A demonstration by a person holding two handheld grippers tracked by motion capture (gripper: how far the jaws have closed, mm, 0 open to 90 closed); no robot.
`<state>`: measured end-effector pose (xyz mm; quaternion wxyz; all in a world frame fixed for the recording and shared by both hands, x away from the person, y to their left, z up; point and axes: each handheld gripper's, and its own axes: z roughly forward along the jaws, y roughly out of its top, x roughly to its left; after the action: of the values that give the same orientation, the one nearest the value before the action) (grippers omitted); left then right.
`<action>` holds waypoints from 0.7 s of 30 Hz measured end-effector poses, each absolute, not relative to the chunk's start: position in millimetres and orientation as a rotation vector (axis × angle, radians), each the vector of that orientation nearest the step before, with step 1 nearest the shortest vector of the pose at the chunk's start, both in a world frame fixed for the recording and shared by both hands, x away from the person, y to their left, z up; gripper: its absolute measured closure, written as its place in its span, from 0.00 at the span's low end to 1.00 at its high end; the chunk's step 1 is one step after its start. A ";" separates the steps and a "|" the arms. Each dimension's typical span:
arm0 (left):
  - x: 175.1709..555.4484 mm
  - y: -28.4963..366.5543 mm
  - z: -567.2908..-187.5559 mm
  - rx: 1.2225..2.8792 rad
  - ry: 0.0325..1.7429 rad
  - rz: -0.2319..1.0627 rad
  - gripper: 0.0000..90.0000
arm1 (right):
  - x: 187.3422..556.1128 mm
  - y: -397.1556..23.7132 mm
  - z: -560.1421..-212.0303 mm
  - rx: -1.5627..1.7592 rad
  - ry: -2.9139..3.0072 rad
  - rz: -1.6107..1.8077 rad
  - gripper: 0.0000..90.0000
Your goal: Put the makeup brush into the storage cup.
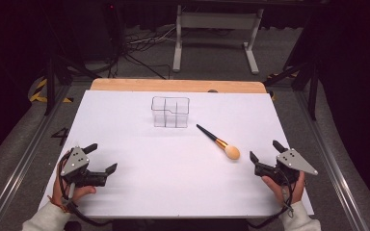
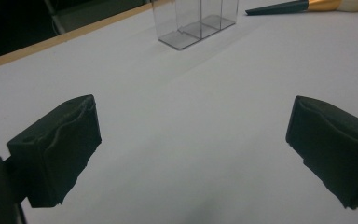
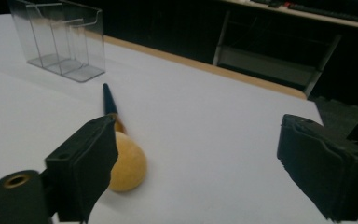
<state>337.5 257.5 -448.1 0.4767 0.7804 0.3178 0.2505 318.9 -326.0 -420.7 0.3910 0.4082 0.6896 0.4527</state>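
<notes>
A makeup brush [image 1: 219, 142] with a dark handle, gold ferrule and tan round head lies flat on the white table [image 1: 139, 144], right of centre. Behind it stands a clear plastic organiser [image 1: 170, 112] with compartments, empty. My right gripper [image 1: 265, 151] rests near the table's right front, open, a short way right of the brush head [image 3: 128, 169]. Its left pad [image 3: 91, 163] partly hides that head. My left gripper [image 1: 101, 158] sits at the left front, open, nothing between its jaws. From the left gripper view the organiser [image 2: 196, 23] and brush [image 2: 307, 5] lie far ahead.
A wooden strip [image 1: 176, 85] runs along the table's far edge. Beyond it are a white frame stand [image 1: 217, 33] and cables on the dark floor. Metal rails flank the table on both sides. The person's hands hold both grippers near the front edge.
</notes>
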 end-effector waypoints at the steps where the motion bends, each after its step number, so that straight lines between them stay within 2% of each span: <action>1: 338.1 257.6 -448.2 1.909 0.779 0.615 0.03 | 319.7 -326.0 -421.1 1.037 1.772 1.152 0.18; 6: 341.3 255.4 -449.1 1.924 0.773 0.602 0.03 | 327.3 -325.8 -418.9 1.071 1.870 1.137 0.17; 13: 338.7 248.8 -452.2 1.955 0.765 0.626 0.03 | 345.9 -308.1 -390.1 1.055 1.997 1.153 0.16; 16: 339.2 247.2 -452.2 1.953 0.758 0.630 0.04 | 367.5 -282.1 -369.7 1.022 2.153 1.067 0.21; 21: 341.5 247.2 -454.5 1.966 0.771 0.604 0.04 | 410.7 -245.4 -359.9 1.067 2.372 0.829 0.25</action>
<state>341.5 247.2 -454.5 0.4553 0.7969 0.3127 0.2448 410.7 -245.4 -359.9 0.2042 0.3826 0.8506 0.2973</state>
